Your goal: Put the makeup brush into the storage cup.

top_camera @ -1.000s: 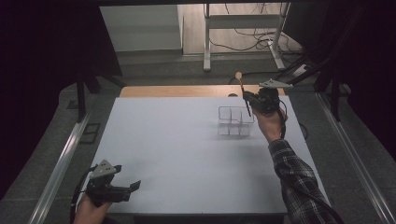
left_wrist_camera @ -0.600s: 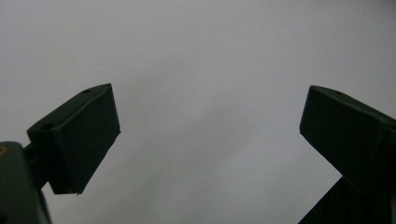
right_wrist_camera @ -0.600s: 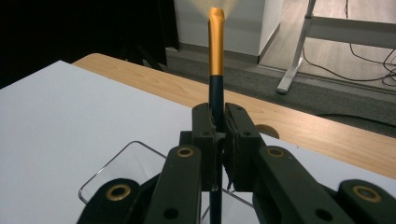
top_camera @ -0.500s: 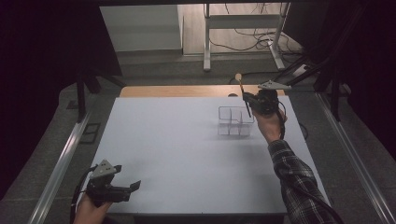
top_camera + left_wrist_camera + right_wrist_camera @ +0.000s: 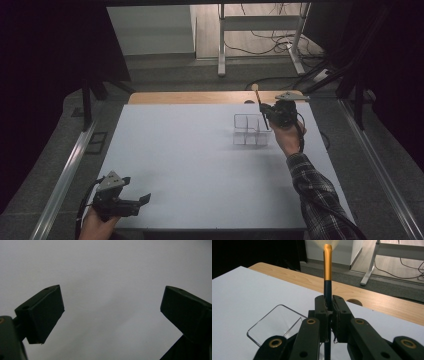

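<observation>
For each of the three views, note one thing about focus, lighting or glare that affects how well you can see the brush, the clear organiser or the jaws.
High view: dark surroundings, evenly lit white table; the clear organiser is faint against it. Left gripper view: the left hand-held gripper has soft-edged, near-silhouette jaws over blank white. Right gripper view: the right hand-held gripper and the brush handle are sharp, but the bristle tip blurs into the bright background.

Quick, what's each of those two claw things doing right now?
Left gripper: open, holding nothing, over the white table.
Right gripper: closed on a brush, upright beside the clear organizer.
</observation>
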Demonstrator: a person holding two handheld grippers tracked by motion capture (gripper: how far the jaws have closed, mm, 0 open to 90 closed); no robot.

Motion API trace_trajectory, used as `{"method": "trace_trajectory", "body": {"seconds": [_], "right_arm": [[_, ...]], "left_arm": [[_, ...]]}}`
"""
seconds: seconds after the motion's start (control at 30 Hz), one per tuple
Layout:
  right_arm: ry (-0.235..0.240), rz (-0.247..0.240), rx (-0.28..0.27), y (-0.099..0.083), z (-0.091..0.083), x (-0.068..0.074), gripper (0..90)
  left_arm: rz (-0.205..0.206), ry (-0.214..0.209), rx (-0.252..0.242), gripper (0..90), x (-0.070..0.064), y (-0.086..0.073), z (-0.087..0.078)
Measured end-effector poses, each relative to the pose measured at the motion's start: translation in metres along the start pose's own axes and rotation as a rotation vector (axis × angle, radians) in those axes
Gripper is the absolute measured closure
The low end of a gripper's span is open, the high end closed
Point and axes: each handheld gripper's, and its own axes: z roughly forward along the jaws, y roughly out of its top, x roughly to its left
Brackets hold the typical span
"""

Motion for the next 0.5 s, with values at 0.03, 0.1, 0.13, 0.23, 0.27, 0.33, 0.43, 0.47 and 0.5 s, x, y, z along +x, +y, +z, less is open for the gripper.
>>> {"method": "trace_trajectory", "body": {"seconds": [0.03, 0.1, 0.13, 0.23, 0.27, 0.33, 0.43, 0.47, 0.5], "right_arm": [[0.0, 0.0, 0.002, -0.001, 0.0, 0.0, 83.4], [0.001, 0.002, 0.006, -0.003, 0.001, -0.001, 83.4], [0.001, 0.001, 0.006, -0.004, 0.001, -0.001, 83.4], [-0.001, 0.002, 0.009, -0.006, 0.001, -0.001, 83.4], [-0.002, 0.002, 0.012, -0.007, 0.002, -0.001, 83.4], [-0.002, 0.001, 0.014, -0.009, 0.002, -0.002, 83.4], [-0.003, 0.004, 0.018, -0.012, 0.002, -0.002, 83.4], [-0.004, 0.007, 0.021, -0.013, 0.002, -0.002, 83.4], [-0.004, 0.005, 0.023, -0.014, 0.002, -0.002, 83.3]], "left_arm": [[0.0, 0.0, 0.0, 5.3, 0.0, 0.0, 0.0], [-0.001, 0.0, 0.001, 5.3, 0.0, 0.0, 0.0], [-0.001, 0.0, 0.001, 5.3, 0.0, 0.0, 0.0], [0.0, 0.0, 0.001, 5.4, 0.0, 0.0, 0.0], [-0.001, 0.0, 0.001, 5.4, 0.0, 0.0, 0.0], [-0.001, 0.0, 0.001, 5.4, 0.0, 0.0, 0.0], [-0.001, 0.0, 0.002, 5.4, 0.0, 0.0, 0.0], [-0.001, 0.001, 0.002, 5.4, 0.0, 0.0, 0.0], [-0.001, 0.0, 0.002, 5.3, 0.0, 0.0, 0.0]]}}
